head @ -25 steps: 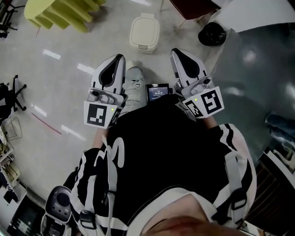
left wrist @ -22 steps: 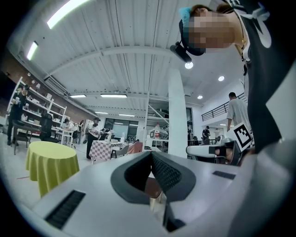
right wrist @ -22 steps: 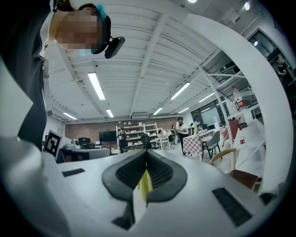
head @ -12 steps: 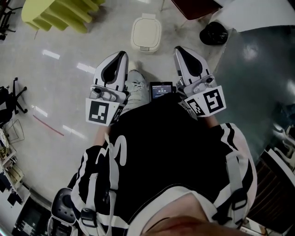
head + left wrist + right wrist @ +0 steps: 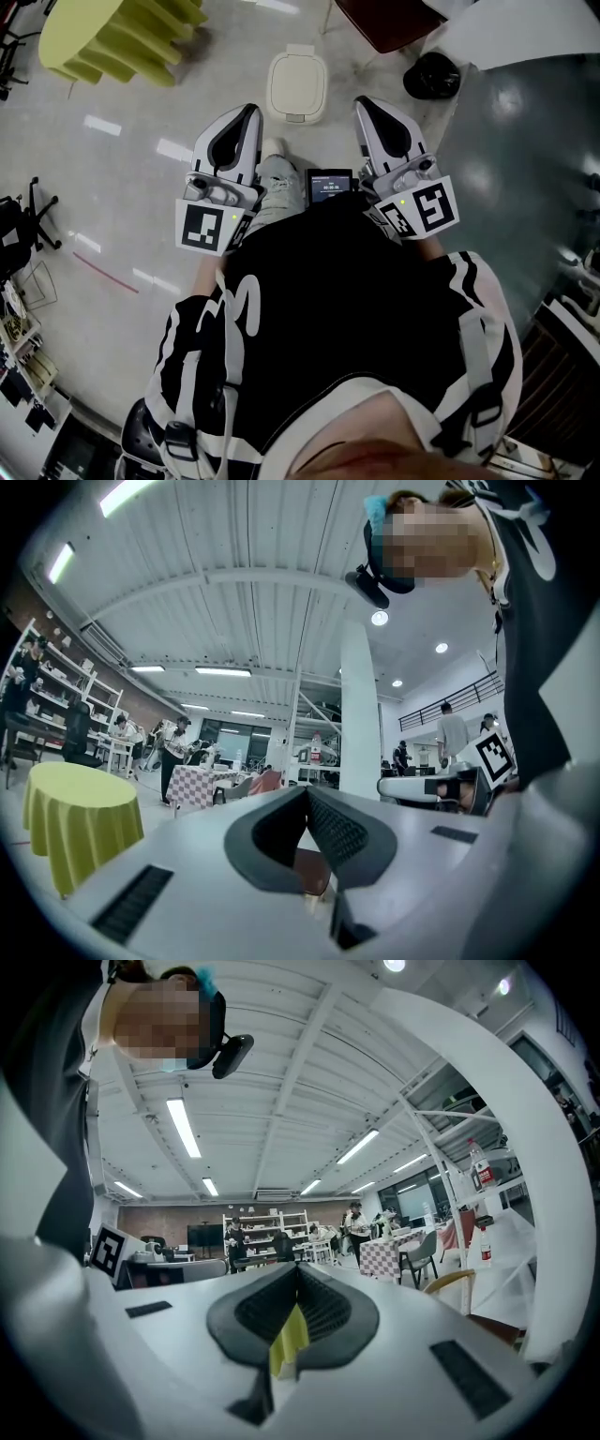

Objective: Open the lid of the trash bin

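Observation:
The trash bin is small and cream-white with its lid down. It stands on the pale floor just ahead of the person's feet. My left gripper is held at waist height, short of the bin and to its left, with its jaws closed tip to tip on nothing. My right gripper is level with it, to the bin's right, and is likewise shut and empty. In the left gripper view the left gripper points out across the hall. The right gripper does the same in its own view. Neither gripper view shows the bin.
A yellow-green draped table stands at the far left, and a black bag lies to the bin's right beside a dark red chair. A small screen hangs at the person's waist. An office chair is at the left edge.
Both grippers have risen slightly in the head view, and the bin now sits a little closer to them. Both stay shut.

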